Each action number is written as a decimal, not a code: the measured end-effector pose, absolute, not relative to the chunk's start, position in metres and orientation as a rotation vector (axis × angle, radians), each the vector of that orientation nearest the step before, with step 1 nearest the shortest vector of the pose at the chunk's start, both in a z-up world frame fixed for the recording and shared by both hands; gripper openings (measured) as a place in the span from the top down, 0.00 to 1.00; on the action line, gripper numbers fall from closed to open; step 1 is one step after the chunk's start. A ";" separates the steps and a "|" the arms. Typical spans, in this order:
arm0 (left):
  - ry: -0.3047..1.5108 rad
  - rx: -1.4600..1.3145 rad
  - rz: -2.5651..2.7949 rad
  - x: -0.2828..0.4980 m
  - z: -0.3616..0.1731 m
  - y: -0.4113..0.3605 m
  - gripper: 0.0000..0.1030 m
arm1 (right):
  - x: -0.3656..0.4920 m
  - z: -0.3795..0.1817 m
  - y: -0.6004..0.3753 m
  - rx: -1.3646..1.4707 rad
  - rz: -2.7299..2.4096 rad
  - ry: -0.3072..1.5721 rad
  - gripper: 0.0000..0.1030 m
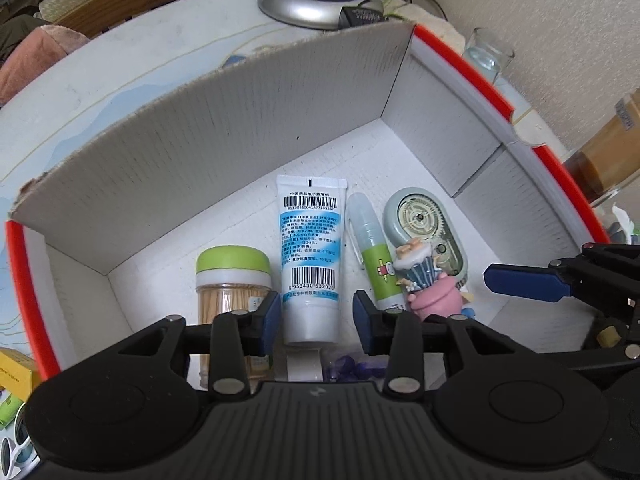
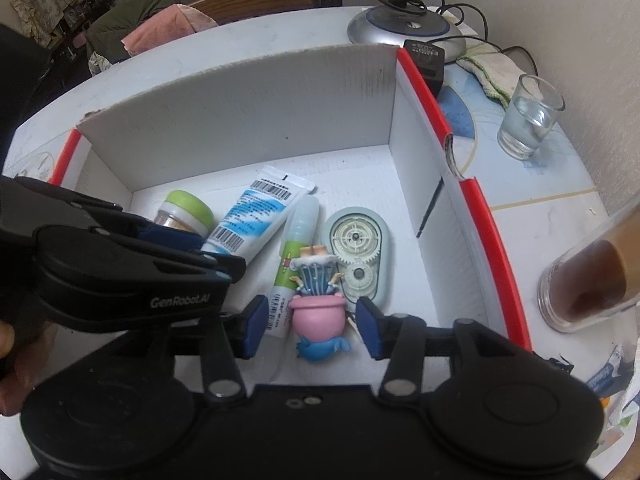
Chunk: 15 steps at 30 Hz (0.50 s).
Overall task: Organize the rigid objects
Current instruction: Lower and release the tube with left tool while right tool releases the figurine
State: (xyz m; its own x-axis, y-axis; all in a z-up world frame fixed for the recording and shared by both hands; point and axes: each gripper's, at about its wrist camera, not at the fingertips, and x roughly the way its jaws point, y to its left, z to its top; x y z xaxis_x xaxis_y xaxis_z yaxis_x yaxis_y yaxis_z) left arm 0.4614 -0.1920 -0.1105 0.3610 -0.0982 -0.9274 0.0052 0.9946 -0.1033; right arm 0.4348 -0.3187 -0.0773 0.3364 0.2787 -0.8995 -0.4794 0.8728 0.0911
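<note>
Left wrist view. Left gripper (image 1: pixel 314 318) points steeply down into the white box (image 1: pixel 208 152), its blue pads either side of the tube (image 1: pixel 309 256). A visible gap stands between each pad and the tube wall, so the jaws are parted narrowly and hold nothing; the tube lies flat on the box floor at lower centre. Left of the tube stands the toothpick jar (image 1: pixel 232 280), upright, touching or just beside it. Right of the tube lies the glue stick (image 1: pixel 372 248), then the correction tape (image 1: pixel 424 228), with the figurine (image 1: pixel 424 280) lying across its lower end. The items sit side by side in a row, lengthwise, which reads as deliberate packing along the near wall. The right gripper enters at the frame's right edge.

Right wrist view. Right gripper (image 2: pixel 312 328) straddles the figurine (image 2: pixel 318 312) at lower centre; its pads stand clear of the pink pot on both sides, so moderately open, nothing gripped. The figurine rests on the box floor between glue stick (image 2: pixel 296 248) and correction tape (image 2: pixel 358 256). Judgement: both items appear set down, the jaws spaced to clear them. Outside the box, upper right, a glass (image 2: pixel 528 116) stands on the table (image 2: pixel 540 216).
</note>
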 end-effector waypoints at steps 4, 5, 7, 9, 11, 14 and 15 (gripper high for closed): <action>1.174 -0.089 -0.070 0.453 -0.101 -0.190 0.61 | 0.430 -0.071 -0.319 -0.203 0.501 1.108 0.50; 1.166 -0.090 -0.071 0.451 -0.098 -0.189 0.61 | 0.428 -0.069 -0.319 -0.203 0.502 1.103 0.50; 1.154 -0.088 -0.071 0.446 -0.092 -0.189 0.61 | 0.425 -0.066 -0.319 -0.202 0.502 1.096 0.49; 1.143 -0.085 -0.075 0.442 -0.088 -0.189 0.61 | 0.422 -0.063 -0.320 -0.202 0.503 1.088 0.49; 1.133 -0.082 -0.078 0.437 -0.084 -0.188 0.59 | 0.419 -0.060 -0.321 -0.200 0.503 1.084 0.47; 1.112 -0.082 -0.076 0.431 -0.078 -0.188 0.58 | 0.415 -0.057 -0.322 -0.200 0.499 1.077 0.45; 1.106 -0.085 -0.076 0.428 -0.076 -0.187 0.58 | 0.413 -0.056 -0.323 -0.197 0.500 1.074 0.44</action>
State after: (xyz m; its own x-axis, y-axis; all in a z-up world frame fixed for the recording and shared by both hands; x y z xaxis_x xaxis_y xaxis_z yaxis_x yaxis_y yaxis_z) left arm 0.4284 -0.1872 -0.0756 0.4466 -0.1032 -0.8888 0.0187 0.9942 -0.1060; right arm 0.4130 -0.3229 -0.0556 0.3789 0.2943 -0.8774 -0.4820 0.8721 0.0844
